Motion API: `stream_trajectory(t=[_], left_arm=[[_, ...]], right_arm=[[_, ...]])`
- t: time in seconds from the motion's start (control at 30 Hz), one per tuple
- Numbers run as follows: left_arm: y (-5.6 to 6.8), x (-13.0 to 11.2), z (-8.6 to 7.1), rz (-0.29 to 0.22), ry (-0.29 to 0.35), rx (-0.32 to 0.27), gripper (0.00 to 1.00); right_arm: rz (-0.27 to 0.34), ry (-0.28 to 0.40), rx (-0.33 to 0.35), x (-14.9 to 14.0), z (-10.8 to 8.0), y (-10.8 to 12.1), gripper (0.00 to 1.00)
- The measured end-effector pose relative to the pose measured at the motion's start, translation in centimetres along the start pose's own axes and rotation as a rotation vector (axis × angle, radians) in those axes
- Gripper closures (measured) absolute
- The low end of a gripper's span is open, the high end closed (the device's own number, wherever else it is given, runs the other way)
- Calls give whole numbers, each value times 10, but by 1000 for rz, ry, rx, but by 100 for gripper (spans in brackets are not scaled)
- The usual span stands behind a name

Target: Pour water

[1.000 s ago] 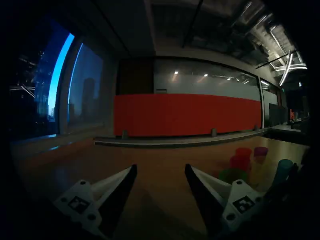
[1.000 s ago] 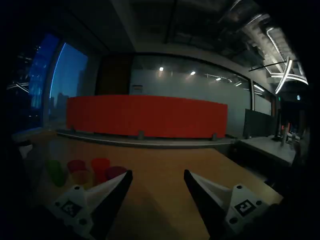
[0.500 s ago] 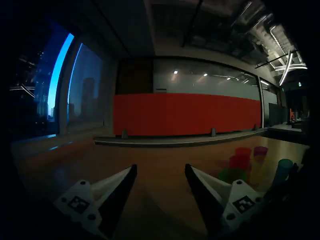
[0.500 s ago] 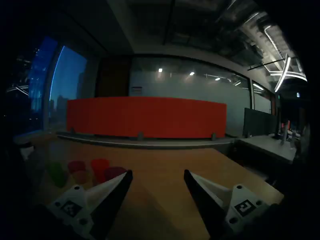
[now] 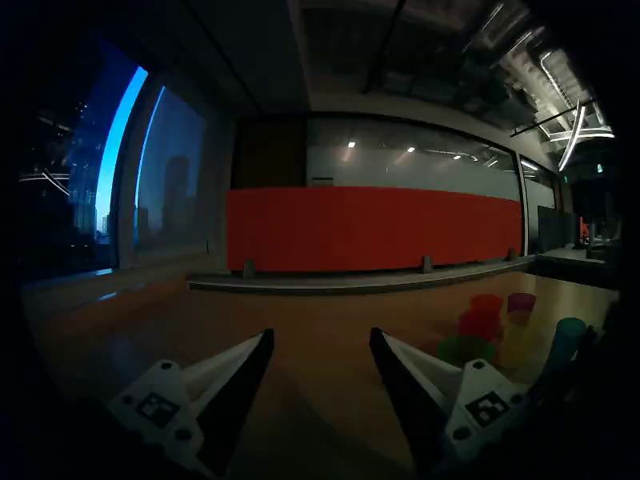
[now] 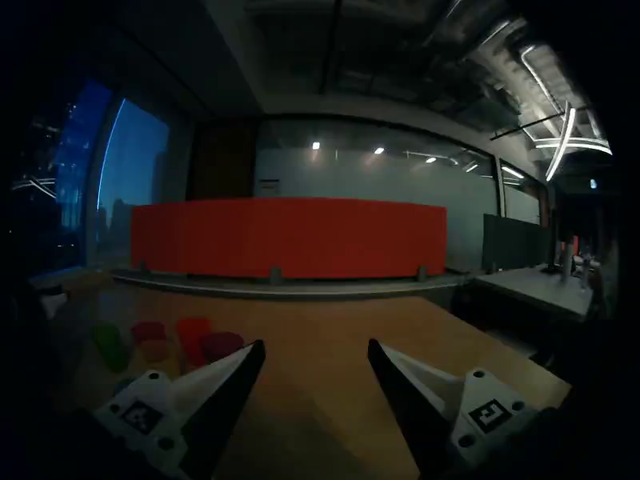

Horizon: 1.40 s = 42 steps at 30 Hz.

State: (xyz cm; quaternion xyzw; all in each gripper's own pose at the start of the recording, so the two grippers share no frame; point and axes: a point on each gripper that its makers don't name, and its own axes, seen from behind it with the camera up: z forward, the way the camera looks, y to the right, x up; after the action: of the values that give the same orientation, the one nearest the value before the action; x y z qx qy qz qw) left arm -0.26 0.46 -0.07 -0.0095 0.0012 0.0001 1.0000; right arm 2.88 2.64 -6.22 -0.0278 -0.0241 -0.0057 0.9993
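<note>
The left gripper was held low over the wooden counter, its fingers spread apart with nothing between them. A cluster of coloured cups was seen standing on the counter to the right of those fingers, with a teal cup at the cluster's outer edge. The right gripper was likewise held with its fingers parted and empty, and the cups lay to its left. A red partition was seen behind the counter.
</note>
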Motion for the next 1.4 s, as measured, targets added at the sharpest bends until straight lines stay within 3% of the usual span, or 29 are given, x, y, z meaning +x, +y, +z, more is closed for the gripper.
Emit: stream_trajectory(t=[0.3, 0.87, 1.4], left_arm=[[0, 0, 1, 0, 0, 0, 12], [0, 0, 0, 0, 0, 0, 12], [0, 0, 0, 0, 0, 0, 12]], right_arm=[[-20, 40, -7, 8, 11, 9, 1], [-70, 86, 10, 8, 32, -10, 1], [-17, 95, 29, 8, 54, -19, 1]])
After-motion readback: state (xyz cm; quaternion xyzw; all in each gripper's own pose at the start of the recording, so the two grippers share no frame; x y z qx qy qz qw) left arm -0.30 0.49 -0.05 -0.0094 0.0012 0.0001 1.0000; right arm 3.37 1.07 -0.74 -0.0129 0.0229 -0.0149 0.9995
